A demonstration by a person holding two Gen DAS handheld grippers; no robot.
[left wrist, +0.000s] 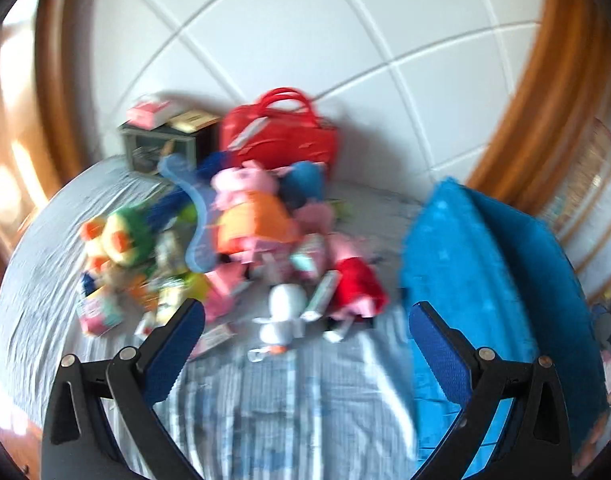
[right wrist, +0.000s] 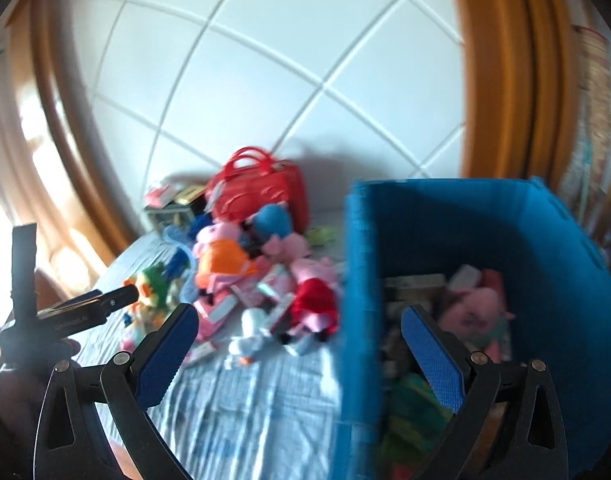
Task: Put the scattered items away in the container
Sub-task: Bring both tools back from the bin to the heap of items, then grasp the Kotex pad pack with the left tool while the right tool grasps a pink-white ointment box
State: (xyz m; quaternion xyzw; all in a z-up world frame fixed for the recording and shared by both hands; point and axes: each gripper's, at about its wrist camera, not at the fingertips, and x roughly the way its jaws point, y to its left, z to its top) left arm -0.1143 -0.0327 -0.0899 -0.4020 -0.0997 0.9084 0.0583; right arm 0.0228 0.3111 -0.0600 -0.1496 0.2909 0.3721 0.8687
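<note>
A pile of toys lies on the striped bed: a pink pig plush in an orange dress [left wrist: 249,216] [right wrist: 221,256], a pig plush in red [left wrist: 357,288] [right wrist: 313,300], a small white plush [left wrist: 283,312] [right wrist: 251,328], a green and yellow plush [left wrist: 121,236]. The blue fabric bin [left wrist: 485,264] [right wrist: 545,240] stands at the right and holds a pink plush [right wrist: 473,308] and other items. My left gripper [left wrist: 305,328] is open and empty, short of the white plush. My right gripper [right wrist: 299,332] is open and empty, straddling the bin's near wall. Both views are blurred.
A red handbag [left wrist: 281,132] [right wrist: 261,192] and a grey box [left wrist: 157,144] with small boxes on it stand at the back by the white padded headboard [left wrist: 305,40]. The left gripper's body [right wrist: 65,312] shows at the left of the right wrist view.
</note>
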